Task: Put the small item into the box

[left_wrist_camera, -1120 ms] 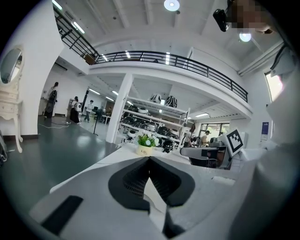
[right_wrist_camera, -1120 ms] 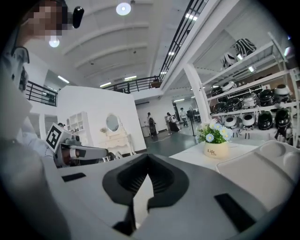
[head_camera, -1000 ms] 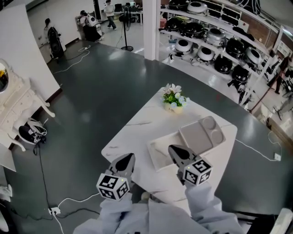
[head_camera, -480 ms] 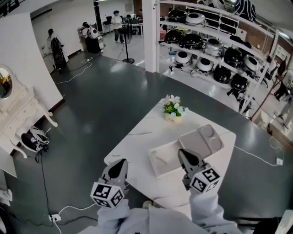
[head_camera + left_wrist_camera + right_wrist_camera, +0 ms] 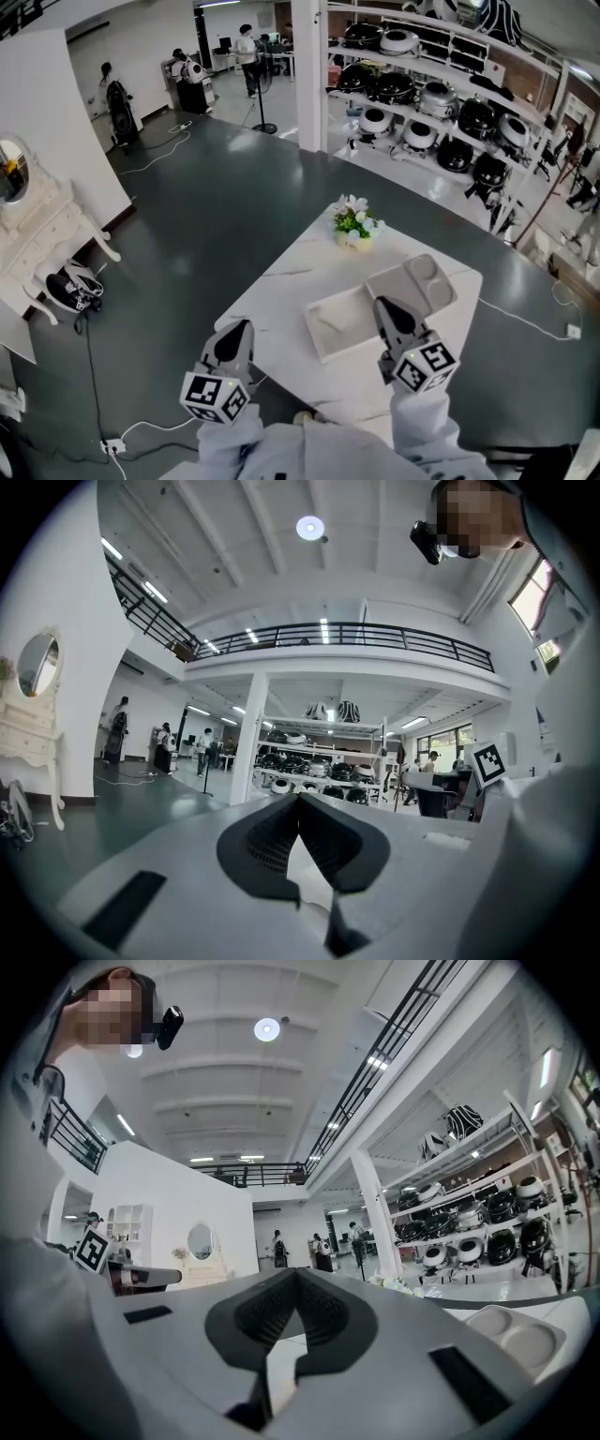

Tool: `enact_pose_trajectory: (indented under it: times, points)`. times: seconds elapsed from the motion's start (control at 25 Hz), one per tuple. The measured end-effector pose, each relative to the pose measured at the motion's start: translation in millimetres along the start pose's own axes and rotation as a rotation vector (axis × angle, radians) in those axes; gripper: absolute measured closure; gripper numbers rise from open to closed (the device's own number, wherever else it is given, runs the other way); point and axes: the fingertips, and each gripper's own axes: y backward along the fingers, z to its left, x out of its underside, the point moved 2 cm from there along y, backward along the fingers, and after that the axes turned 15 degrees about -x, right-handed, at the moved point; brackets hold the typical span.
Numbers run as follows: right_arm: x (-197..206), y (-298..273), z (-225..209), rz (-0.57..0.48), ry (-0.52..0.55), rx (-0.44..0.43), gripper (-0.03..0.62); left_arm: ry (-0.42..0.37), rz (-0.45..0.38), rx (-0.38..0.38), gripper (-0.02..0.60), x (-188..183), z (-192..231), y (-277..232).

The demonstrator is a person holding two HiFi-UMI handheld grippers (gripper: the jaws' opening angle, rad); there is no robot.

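The right tool (image 5: 384, 307) covers a corner of the white box (image 5: 354, 311); the thin item (image 5: 330, 322) left of the tool is too small to identify.

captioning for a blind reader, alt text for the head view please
The left gripper and right gripper, both shut and empty, hover at the near edge of a white table holding a white box, a grey tray and flowers.

Brightness: I see a bright, evenly lit hall.
Sources: round ceiling lamp (image 5: 310, 527), strip lights (image 5: 157, 592), a glowing window (image 5: 539, 588).
Glare: pale sheen on the grey floor (image 5: 216, 187); white counter (image 5: 281, 272) nearly washes out.
Distortion: both gripper views bulge, black-cornered.
Head view: straight lines bow toward its edges.
Focus: left tongs (image 5: 298, 799) look soft up close.
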Motion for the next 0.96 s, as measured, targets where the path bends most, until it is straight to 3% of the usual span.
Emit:
enact_pose_trajectory:
  times: [0.96]
  points:
    - [1.4,6.9,-1.4,0.014,0.025,0.022,0.602,-0.015,0.0,-0.029,0.583,2.4,-1.1,10.3]
